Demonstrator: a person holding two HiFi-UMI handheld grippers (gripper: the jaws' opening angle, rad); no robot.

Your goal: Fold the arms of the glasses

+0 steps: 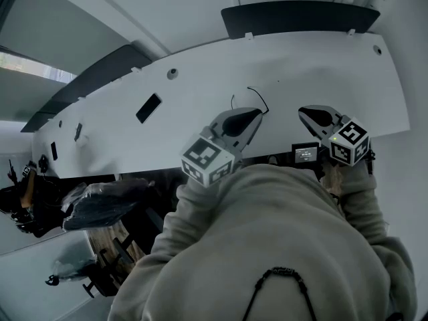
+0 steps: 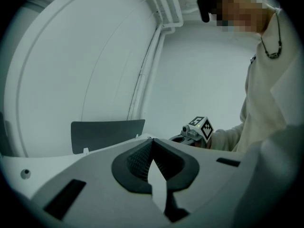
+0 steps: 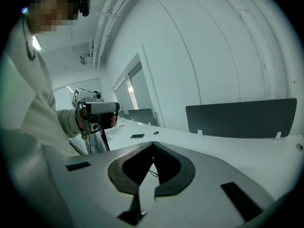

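Note:
The glasses (image 1: pixel 253 97) show only as thin black wire lines on the white table (image 1: pixel 200 92), just beyond my left gripper's tip. My left gripper (image 1: pixel 257 112) hovers near the table's front edge with its jaws shut and nothing between them; its pads meet in the left gripper view (image 2: pixel 152 140). Just to the right, my right gripper (image 1: pixel 303 111) is also shut and holds nothing, as its own view confirms (image 3: pixel 153 144). Each gripper sees the other: the right gripper (image 2: pixel 197 128) and the left gripper (image 3: pixel 97 110). The glasses are not visible in the left gripper view.
A dark phone (image 1: pixel 148 108) lies on the table to the left. A dark partition panel (image 1: pixel 301 17) stands along the far edge. A small device with a screen (image 1: pixel 305 152) sits at the near edge, and a plastic-covered chair (image 1: pixel 100 202) stands at the lower left.

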